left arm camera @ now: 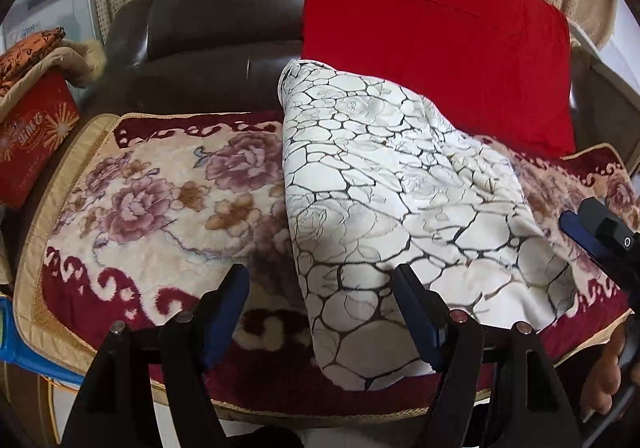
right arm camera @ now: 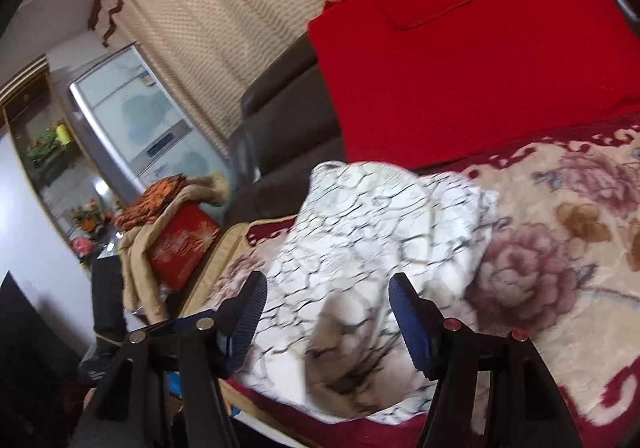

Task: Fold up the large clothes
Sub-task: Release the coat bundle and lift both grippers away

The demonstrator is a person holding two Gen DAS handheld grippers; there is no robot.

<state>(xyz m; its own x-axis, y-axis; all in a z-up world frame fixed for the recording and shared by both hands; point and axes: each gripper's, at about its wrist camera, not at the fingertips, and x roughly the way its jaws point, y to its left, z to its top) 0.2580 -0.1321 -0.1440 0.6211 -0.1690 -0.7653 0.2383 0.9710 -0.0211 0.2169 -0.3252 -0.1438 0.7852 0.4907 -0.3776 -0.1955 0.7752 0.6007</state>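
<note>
Garment: the white crackle-print garment lies in a long folded bundle on the floral sofa cover, one end up against the brown sofa back, the other hanging just past the front edge of the seat.
Left tool: your left tool is released, jaws spread wide; the near corner of the bundle sits between the fingers but neither pad presses on it.
Right tool: your right tool is also released and empty, jaws apart above the near end of the cloth; from the left wrist view its blue fingertips sit just off the garment's right edge.
Risk, overhang: the near end has no support under it. Brush it with either tool and the bundle could slide off the seat and open up.
Risk, plush cover: the pile of the sofa cover will likely drag on the bottom layer. Pull only the top layer and the fold may skew or the layers may split.
Risk, wrong cloth: the red blanket lies touching the far right side of the garment. Reach deep there and you may pinch red fabric along with white.
Risk, uneven lift: the right side looks puffed and loose in the right wrist view, though it is blurred. Grasp at different layers with each tool and the next fold will likely twist.
</note>
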